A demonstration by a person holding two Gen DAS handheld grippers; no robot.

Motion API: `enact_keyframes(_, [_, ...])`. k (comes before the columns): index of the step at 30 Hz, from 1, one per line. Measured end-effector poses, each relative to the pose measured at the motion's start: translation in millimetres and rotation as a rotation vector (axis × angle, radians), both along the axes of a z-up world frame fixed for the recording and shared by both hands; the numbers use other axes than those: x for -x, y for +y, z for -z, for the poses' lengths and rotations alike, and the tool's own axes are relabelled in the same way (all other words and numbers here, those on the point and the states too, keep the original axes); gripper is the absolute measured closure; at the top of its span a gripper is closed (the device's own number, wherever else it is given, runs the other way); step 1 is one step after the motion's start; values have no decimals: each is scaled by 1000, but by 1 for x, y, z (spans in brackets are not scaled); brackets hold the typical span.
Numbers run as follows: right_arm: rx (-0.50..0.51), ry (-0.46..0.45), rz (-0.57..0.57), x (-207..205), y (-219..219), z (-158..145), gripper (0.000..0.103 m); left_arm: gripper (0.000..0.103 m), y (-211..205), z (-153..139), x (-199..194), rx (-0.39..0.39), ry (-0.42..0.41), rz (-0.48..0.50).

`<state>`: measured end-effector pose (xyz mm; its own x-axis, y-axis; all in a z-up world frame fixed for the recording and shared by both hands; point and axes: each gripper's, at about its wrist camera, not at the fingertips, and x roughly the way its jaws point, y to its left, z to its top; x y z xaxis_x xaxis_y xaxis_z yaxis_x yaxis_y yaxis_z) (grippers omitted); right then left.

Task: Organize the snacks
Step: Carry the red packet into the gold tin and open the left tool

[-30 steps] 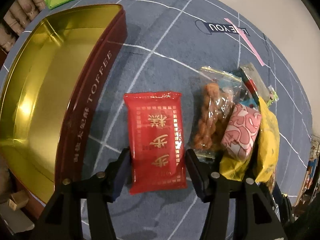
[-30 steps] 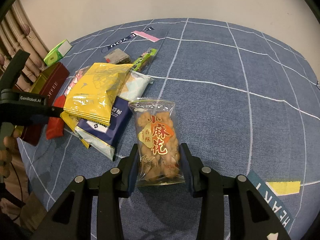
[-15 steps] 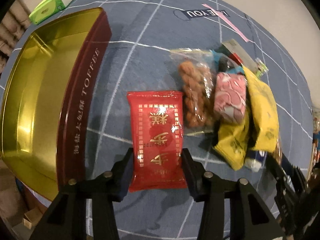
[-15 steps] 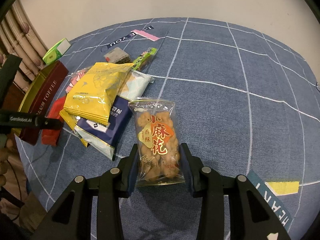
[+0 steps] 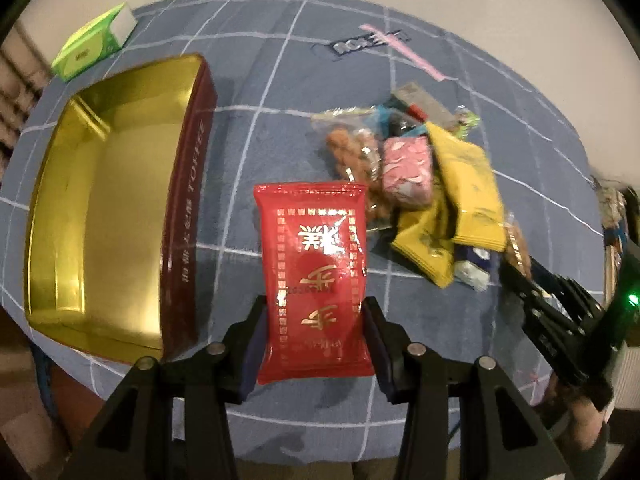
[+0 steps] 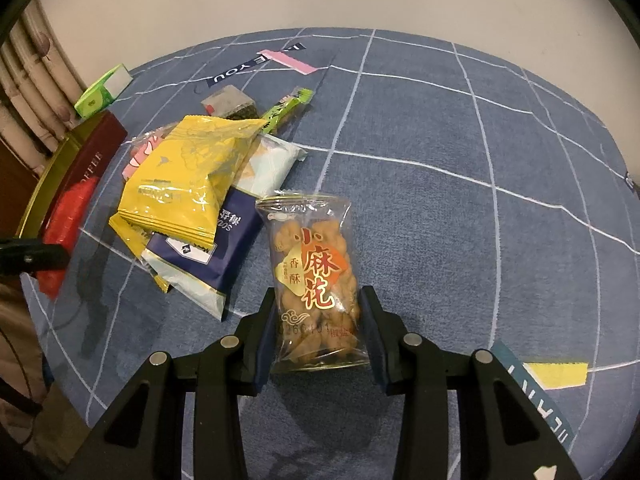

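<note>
Two claws, each closed on one snack packet, beside the open toffee tin.

Nearest, the left claw (image 5: 316,340) has just been closing and now grips the red packet (image 5: 314,280), just right of the toffee tin (image 5: 184,216); the right claw (image 6: 320,332) is closed on the clear twist-snack bag (image 6: 312,280), well right of the tin. Only the lower edges are gripped, so the slippery film may slide out during carrying. Between the tin and that bag the snack pile (image 6: 188,184) stands in the way; the green box (image 5: 96,42) lies behind the tin.
</note>
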<state>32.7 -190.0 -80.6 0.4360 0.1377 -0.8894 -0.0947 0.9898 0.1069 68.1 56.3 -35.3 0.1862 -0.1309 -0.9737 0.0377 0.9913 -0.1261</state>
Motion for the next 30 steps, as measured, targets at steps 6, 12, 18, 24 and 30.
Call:
enact_keyframes(6, [21, 1, 18, 1, 2, 0, 67, 57, 18, -26, -2, 0, -56, 7])
enact_keyframes(12, [44, 8, 38, -1, 7, 1, 67, 57, 59, -40, -14, -44, -107, -16])
enact_keyframes(18, [57, 16, 56, -2, 9, 1, 67, 57, 112, -30, -22, -137, -103, -39])
enact_keyframes(24, [68, 24, 77, -2, 11, 2, 67, 57, 152, 8, -28, -202, -33, -74])
enact_keyframes(30, [86, 30, 84, -3, 14, 2, 67, 57, 170, 30, -25, -199, 9, -84])
